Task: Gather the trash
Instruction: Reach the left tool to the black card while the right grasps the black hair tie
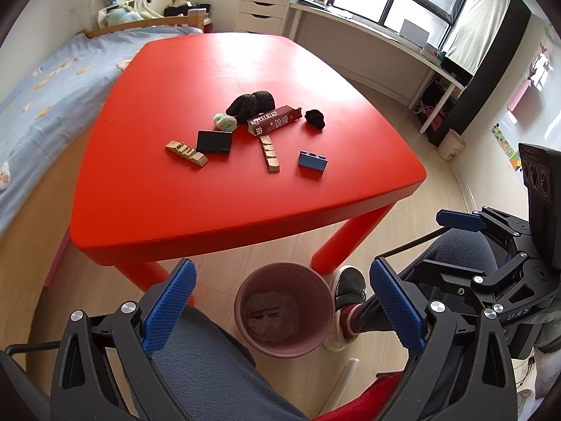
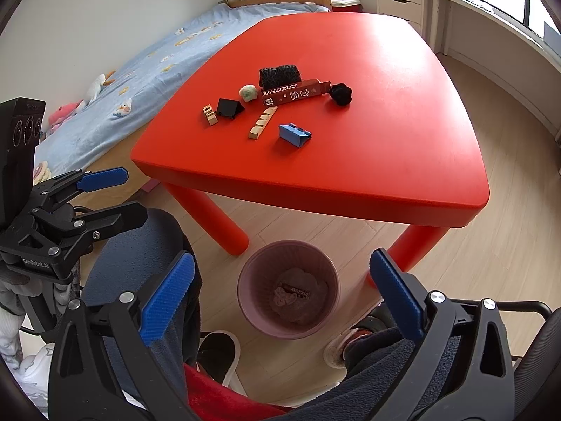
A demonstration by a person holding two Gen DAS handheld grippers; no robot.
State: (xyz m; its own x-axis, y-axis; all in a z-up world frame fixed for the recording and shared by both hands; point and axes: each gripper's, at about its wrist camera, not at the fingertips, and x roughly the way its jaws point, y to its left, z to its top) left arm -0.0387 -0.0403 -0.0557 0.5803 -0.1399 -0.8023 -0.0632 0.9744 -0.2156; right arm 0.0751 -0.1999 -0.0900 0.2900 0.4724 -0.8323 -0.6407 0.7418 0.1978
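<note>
A red table holds a brown wrapper box, a black netted wad, a black crumpled ball, a pale green wad, two wooden pieces, a black block and a blue block. A pink bin with trash in it stands on the floor below. My left gripper and right gripper are open and empty, above the bin.
A bed with a blue sheet runs along the left of the table. The person's legs and shoes flank the bin. A white drawer unit and a desk stand behind.
</note>
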